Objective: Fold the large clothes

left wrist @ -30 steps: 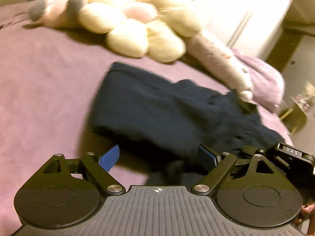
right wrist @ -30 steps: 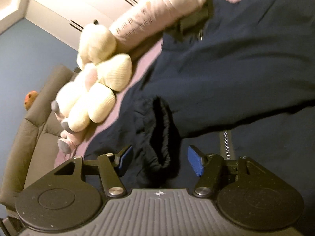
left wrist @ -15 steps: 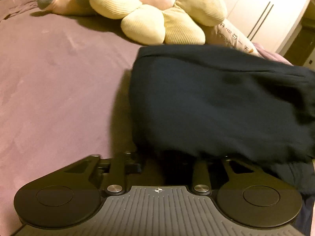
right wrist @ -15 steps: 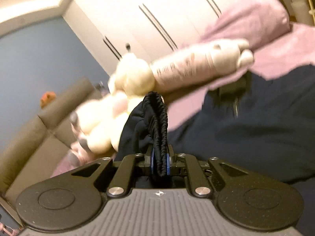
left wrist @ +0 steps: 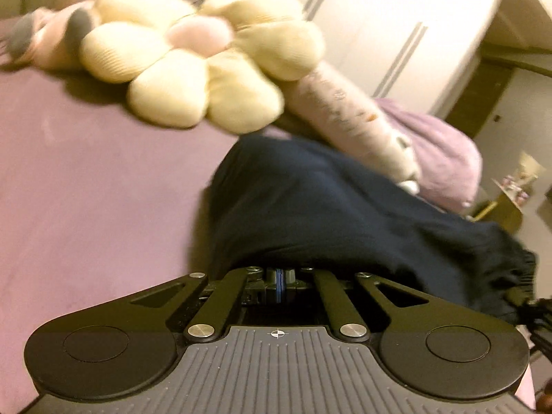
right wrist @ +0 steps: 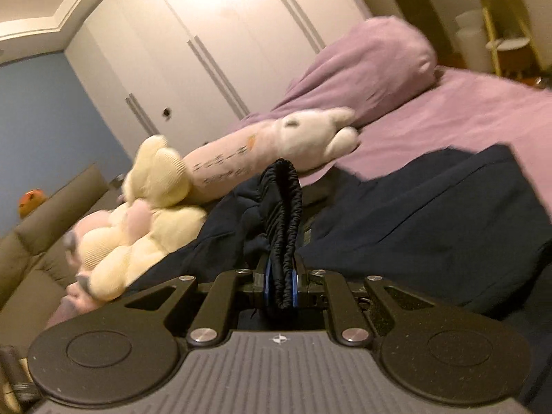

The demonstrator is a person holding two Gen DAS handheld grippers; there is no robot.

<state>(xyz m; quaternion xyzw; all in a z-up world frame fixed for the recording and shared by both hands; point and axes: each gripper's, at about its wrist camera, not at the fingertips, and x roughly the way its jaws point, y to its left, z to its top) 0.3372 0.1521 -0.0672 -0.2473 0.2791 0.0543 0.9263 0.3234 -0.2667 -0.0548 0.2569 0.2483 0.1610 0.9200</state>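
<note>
A large dark navy garment (left wrist: 331, 214) lies on the purple bed (left wrist: 86, 179). My left gripper (left wrist: 280, 281) is shut, its blue pads together under the garment's near edge; the cloth drapes over the fingertips and hides the grip. My right gripper (right wrist: 280, 284) is shut on the garment's black elastic cuff (right wrist: 284, 207), which stands up as a loop between the blue pads. The rest of the garment (right wrist: 431, 227) spreads to the right of it.
A cream flower-shaped plush (left wrist: 193, 65) and a long pink plush (left wrist: 348, 117) lie beyond the garment, with a purple pillow (left wrist: 438, 158) at right. White wardrobe doors (right wrist: 220, 51) stand behind. A grey sofa (right wrist: 41, 238) is at left.
Both grippers went from open to shut. The right one closed on the elastic cuff and lifted it. The left one closed at the garment's edge and the cloth rose with it.
</note>
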